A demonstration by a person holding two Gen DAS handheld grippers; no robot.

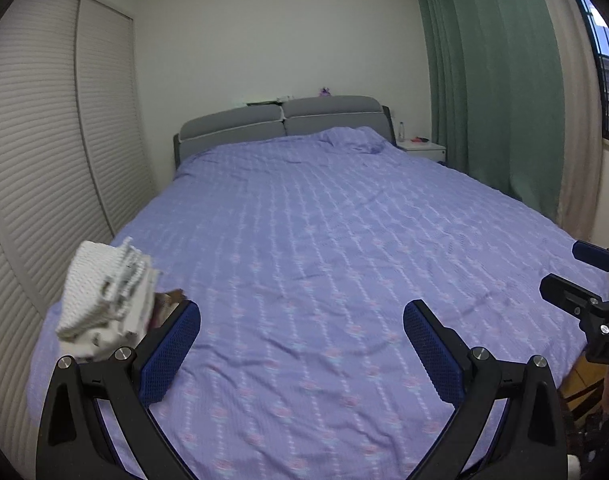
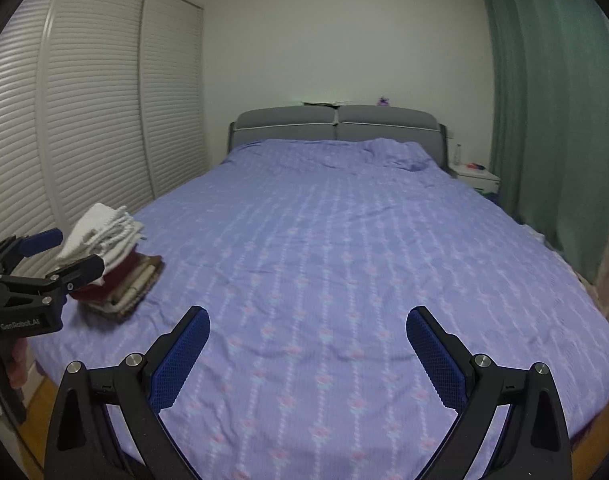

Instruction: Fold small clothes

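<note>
A stack of folded clothes [image 2: 116, 264] sits on the near left corner of the bed [image 2: 324, 240], white knit pieces on top, dark red and beige ones beneath. In the left wrist view the stack [image 1: 108, 300] lies just left of my left gripper [image 1: 301, 308], which is open with only bedcover between its fingers. From the right wrist view the left gripper [image 2: 80, 249] hangs beside the stack, apart from it. My right gripper [image 2: 308, 312] is open over bare purple cover and holds nothing; it also shows at the right edge [image 1: 560, 266] of the left wrist view.
The purple patterned cover [image 1: 324, 240] spreads wide and lightly wrinkled. Louvred wardrobe doors [image 2: 84, 120] line the left side, a green curtain [image 2: 544, 120] the right. A grey headboard [image 2: 336, 124] and white nightstand [image 2: 476, 178] stand at the far end. Wood floor [image 2: 44, 396] shows at the near corner.
</note>
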